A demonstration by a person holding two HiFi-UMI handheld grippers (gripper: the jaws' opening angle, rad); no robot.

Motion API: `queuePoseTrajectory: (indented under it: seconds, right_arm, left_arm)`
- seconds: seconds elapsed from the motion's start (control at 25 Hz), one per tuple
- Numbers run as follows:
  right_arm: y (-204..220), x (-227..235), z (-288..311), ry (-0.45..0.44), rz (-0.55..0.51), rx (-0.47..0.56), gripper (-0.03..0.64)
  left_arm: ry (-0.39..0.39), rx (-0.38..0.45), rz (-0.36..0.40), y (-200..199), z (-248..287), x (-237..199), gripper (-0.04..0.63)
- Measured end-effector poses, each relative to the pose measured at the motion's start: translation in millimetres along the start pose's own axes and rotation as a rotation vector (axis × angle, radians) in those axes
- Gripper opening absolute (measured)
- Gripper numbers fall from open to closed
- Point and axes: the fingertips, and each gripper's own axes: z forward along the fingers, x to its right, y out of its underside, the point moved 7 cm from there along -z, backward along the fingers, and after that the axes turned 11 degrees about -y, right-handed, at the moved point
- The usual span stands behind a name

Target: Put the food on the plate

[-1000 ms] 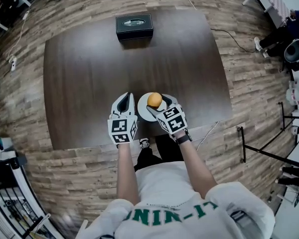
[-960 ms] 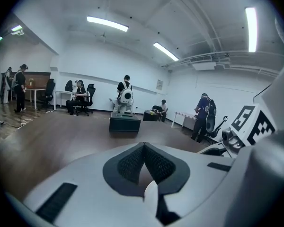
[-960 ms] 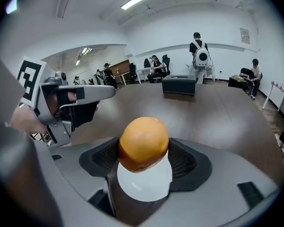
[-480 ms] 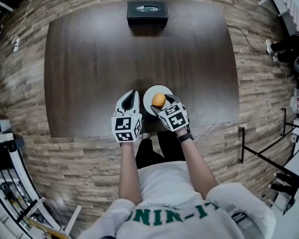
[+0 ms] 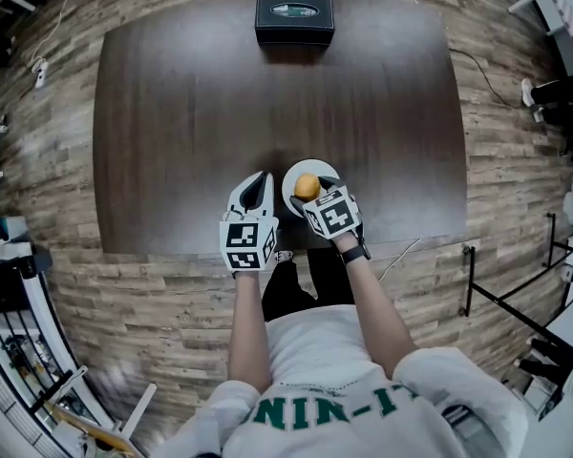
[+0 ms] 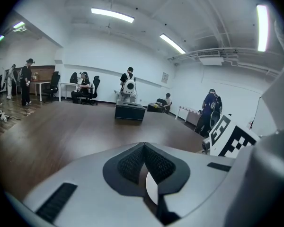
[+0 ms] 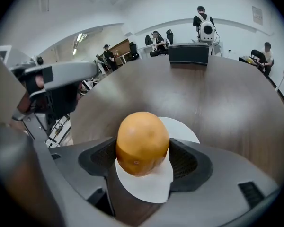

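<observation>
An orange round fruit sits between the pads of my right gripper, just over the small white plate. Both pads still touch the fruit while the jaws are opening. In the head view the fruit lies over the middle of the plate, near the table's front edge, with the right gripper around it. My left gripper rests just left of the plate, shut and empty. In its own view the left gripper has its pads meeting at the tip.
The dark wooden table carries a black box at its far edge, also seen as a black box ahead of the right gripper. People and office chairs stand far behind. Wood plank floor surrounds the table.
The head view has drifted, so the table and box sit further right in the frame. The right gripper with the fruit stays over the plate; the left gripper stays beside it.
</observation>
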Motion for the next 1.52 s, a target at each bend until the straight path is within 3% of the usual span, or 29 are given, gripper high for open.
queuePoseTrajectory:
  seconds: [0.24,0.6,0.92,1.32,1.52]
  right_arm:
    - [-1.0,-6.0,7.4,0.044,-0.022,-0.019,0.358]
    - [3.1,-9.2,-1.2,0.027,-0.007,0.0,0.442]
    - [-2.4,-10.0,-23.6,0.031,-0.036,0.033,0.448]
    - [-45.8,-5.1,-91.3,0.099,-0.066,0.251,0.303]
    - [-75.3,-3.6,-136.3,0.146,-0.095,0.362,0.229]
  left_arm:
    - [-0.014,-0.004,0.019,-1.6,-3.6,-0.8,0.011]
    - [-0.014,-0.002,0.017,-1.2,-6.0,1.2,0.012]
    - [-0.03,0.023,0.01,-12.5,-11.8,-1.3,0.012]
    - [-0.021,0.083,0.018,-49.8,-17.9,8.8,0.012]
    - [-0.01,0.129,0.014,-89.8,-23.7,18.9,0.012]
